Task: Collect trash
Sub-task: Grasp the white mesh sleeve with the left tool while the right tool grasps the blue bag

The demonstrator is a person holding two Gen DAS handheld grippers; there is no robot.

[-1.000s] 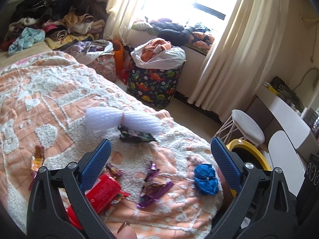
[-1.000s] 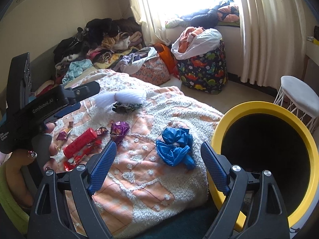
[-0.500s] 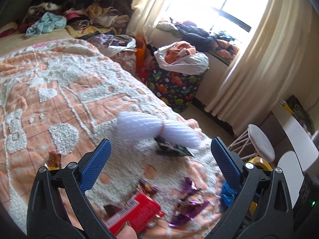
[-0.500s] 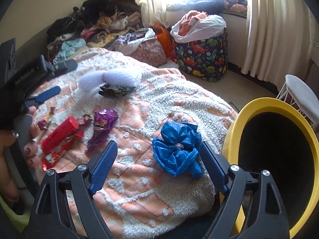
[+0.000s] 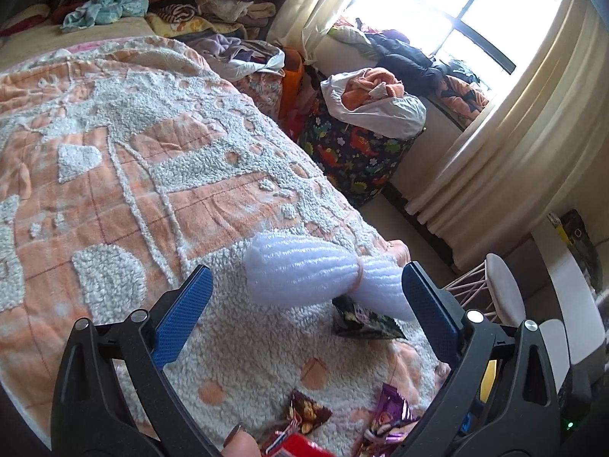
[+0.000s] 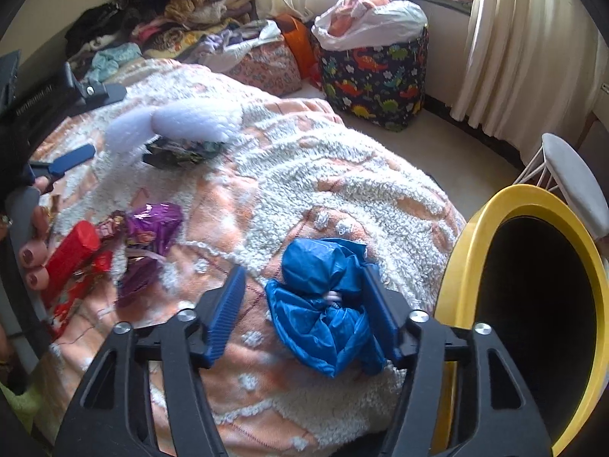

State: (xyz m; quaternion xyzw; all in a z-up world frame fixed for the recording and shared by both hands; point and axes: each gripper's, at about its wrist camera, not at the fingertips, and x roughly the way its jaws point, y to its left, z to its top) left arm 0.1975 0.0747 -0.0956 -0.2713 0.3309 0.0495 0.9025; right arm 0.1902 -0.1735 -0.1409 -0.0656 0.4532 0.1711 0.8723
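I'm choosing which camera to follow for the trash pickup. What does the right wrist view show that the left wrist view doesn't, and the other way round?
Only the right wrist view shows the crumpled blue bag between the closing right gripper fingers, and the yellow bin's dark opening. Only the left wrist view shows the white desk and the open left gripper head-on. Both show the white foam net, the dark wrapper under it, the purple wrapper and the dinosaur-print basket.

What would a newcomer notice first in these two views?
Probably the crumpled blue bag on the bedspread, with the right gripper closing its jaws around it, and the yellow-rimmed bin right beside the bed. Next, the white foam net lying ahead of the open left gripper.
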